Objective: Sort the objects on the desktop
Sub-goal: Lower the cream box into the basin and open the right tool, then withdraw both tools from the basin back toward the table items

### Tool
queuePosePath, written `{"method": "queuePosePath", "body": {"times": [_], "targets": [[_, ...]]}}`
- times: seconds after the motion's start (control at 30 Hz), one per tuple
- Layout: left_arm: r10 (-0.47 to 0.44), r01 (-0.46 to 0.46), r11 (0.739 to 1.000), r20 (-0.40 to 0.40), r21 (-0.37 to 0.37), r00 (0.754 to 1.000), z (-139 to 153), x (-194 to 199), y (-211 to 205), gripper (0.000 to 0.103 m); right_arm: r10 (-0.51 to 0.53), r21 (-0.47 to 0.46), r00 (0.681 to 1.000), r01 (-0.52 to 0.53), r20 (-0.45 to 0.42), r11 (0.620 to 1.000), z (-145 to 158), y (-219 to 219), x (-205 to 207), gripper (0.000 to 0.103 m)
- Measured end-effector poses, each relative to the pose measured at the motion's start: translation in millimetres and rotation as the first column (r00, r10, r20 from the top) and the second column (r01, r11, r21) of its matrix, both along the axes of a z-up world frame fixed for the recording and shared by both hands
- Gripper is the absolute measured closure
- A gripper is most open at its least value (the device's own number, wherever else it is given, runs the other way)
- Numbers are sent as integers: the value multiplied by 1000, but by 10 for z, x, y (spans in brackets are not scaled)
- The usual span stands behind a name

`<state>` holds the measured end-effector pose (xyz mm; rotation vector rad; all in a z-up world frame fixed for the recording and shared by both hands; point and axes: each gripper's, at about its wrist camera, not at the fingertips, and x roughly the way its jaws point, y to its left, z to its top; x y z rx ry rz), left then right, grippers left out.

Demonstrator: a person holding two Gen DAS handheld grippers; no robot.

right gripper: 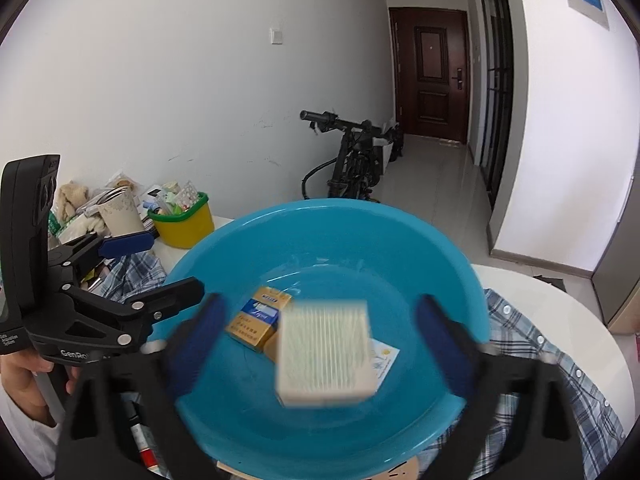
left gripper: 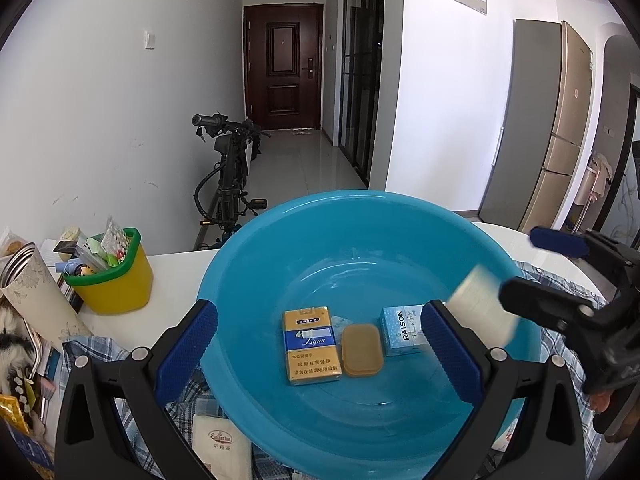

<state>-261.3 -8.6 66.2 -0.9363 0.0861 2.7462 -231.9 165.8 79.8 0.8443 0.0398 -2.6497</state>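
A blue plastic basin (left gripper: pixel 280 216) holds a yellow cigarette pack (left gripper: pixel 312 344), a small tan case (left gripper: pixel 360 350) and a light-blue RAISON pack (left gripper: pixel 400 330). My left gripper (left gripper: pixel 326 348) stands open over the basin's near side with nothing between its fingers. My right gripper (right gripper: pixel 320 340) is open wide above the basin (right gripper: pixel 320 208). A white ribbed box (right gripper: pixel 326 352) shows blurred in the air between its jaws, with a gap to each pad. In the left wrist view the same box (left gripper: pixel 480 304) is below the right gripper (left gripper: pixel 532 272).
A yellow bin with a green rim (left gripper: pixel 112 276), full of small items, stands at the left on the white table (left gripper: pixel 176 276). A patterned cup (left gripper: pixel 36 280) and clutter lie beside it. A plaid cloth (left gripper: pixel 100 348) lies under the basin, with a tissue pack (left gripper: pixel 222 444) in front. A bike (left gripper: pixel 228 176) is parked behind.
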Motion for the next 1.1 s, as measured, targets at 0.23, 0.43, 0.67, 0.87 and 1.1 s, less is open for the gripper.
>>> {"method": "queuePosePath", "body": {"times": [0.23,0.43,0.67,0.87,1.1], "targets": [[-1,1,1000,-5,-18,1000,7,19,34,0,-25,-1,1000,25,-4,1000,30,60,-10,0],[15,-17,999,-33,-42,999,66,59,16,0,-15,5,1000,15,15,1000,15,47,-17,0],[22,-24,999,-60,-22,998,185,130,-65,0,-8,-5,1000,8,0,1000,96,66,45,0],[-5,6,1000,-38,30,999,256,290,-136,0,-10,-31,1000,10,-19,999,196,134,103,0],[-68,68,998,-43,-8,997,239,789,-277,0,-6,-52,999,4,-38,999,282,192,170,0]]}}
